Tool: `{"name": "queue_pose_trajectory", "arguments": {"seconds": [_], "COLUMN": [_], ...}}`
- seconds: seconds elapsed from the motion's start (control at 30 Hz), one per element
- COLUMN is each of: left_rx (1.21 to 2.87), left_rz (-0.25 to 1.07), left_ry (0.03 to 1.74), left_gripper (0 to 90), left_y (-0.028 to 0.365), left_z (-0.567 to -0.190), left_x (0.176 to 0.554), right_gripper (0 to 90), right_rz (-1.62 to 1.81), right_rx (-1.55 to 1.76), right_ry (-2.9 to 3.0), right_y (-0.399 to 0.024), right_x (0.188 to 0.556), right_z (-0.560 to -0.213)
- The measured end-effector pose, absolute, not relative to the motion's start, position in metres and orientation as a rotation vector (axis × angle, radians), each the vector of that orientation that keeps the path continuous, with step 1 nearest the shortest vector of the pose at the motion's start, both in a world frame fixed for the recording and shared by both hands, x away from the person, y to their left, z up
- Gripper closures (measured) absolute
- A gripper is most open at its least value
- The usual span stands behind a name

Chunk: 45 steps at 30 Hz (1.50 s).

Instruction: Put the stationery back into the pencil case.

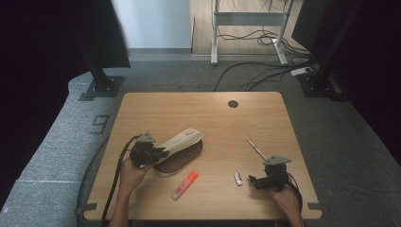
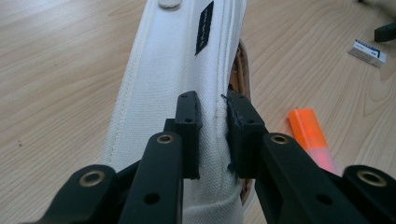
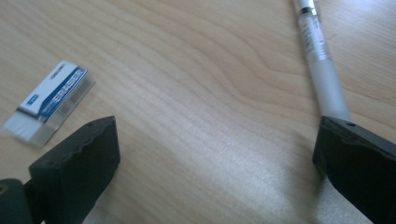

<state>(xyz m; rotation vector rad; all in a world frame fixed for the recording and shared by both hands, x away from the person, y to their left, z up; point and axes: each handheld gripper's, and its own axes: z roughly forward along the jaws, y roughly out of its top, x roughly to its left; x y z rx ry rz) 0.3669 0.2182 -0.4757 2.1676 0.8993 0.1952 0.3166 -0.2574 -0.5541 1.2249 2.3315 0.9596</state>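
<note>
A white canvas pencil case (image 1: pixel 182 141) with a brown inside lies at the table's left middle, its flap lifted. My left gripper (image 1: pixel 153 153) is shut on the flap's edge; in the left gripper view both pads pinch the white fabric (image 2: pixel 163 79) at a seam, left gripper (image 2: pixel 212 135). My right gripper (image 1: pixel 257 180) rests low near the front right, open, with bare wood between its jaws (image 3: pixel 210 154). A clear pen (image 3: pixel 320 60) runs past its right jaw, pen (image 1: pixel 255 148). A white and blue eraser (image 3: pixel 49 100) lies off its left jaw, eraser (image 1: pixel 238 178).
An orange highlighter (image 1: pixel 185 185) lies near the front edge, between the case and the eraser, highlighter (image 2: pixel 310 140). A round cable hole (image 1: pixel 232 103) sits at the back of the table (image 1: pixel 198 109). Cables trail from both grippers over the front edge.
</note>
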Motion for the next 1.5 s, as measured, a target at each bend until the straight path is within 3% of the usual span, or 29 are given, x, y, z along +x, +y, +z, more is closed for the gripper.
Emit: {"name": "queue_pose_trajectory", "arguments": {"seconds": [0.27, 0.57, 0.67, 0.7, 1.13, 1.5], "left_rx": [2.169, 2.171, 2.169, 2.170, 2.168, 2.169], "left_rz": [0.194, 0.193, 0.189, 0.189, 0.189, 0.190], "left_ry": [0.899, 0.893, 0.896, 0.895, 0.892, 0.890], "left_gripper": [75.8, 75.6, 75.6, 75.5, 75.2, 75.1], "left_y": [0.218, 0.218, 0.218, 0.218, 0.218, 0.218], "left_z": [-0.476, -0.475, -0.475, -0.475, -0.475, -0.475], "left_x": [0.367, 0.366, 0.366, 0.366, 0.365, 0.365], "right_gripper": [4.9, 15.3, 24.7, 31.7, 56.2, 64.9], "right_rz": [0.982, 0.975, 0.977, 1.003, 0.949, 0.929], "right_rx": [1.225, 1.207, 1.212, 1.201, 1.257, 1.318], "right_ry": [2.369, 2.299, 2.291, 2.277, 2.285, 2.303], "right_y": [-0.260, -0.266, -0.271, -0.275, -0.286, -0.293], "right_x": [0.317, 0.319, 0.323, 0.326, 0.357, 0.371], "right_z": [-0.545, -0.529, -0.526, -0.523, -0.526, -0.539]}}
